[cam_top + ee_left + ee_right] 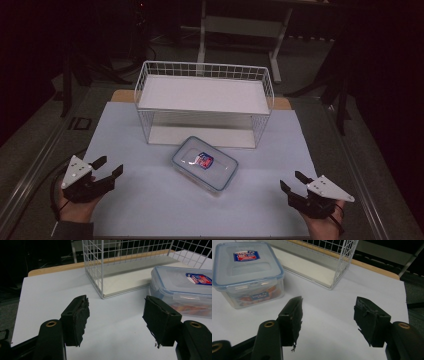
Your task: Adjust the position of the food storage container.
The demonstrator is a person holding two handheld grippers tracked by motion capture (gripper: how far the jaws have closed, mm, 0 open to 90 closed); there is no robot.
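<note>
A clear plastic food box [205, 163] with a blue-rimmed lid and a red and blue label lies on the white table sheet [150, 200], just in front of a white wire rack [204, 102]. My left gripper [110, 167] rests open at the front left, its jaws wide apart with nothing between them; in the left gripper view the box [185, 287] lies ahead to the right of the rack's corner [100, 270]. My right gripper [292, 182] is open at the front right, empty, with the box [247, 272] ahead to its left.
The wire rack has a white upper shelf and a lower shelf [312, 267], open toward me. A wooden board edge [57, 268] shows behind the sheet. Dark floor and a table frame [240, 25] lie beyond. Bare sheet stretches between the grippers.
</note>
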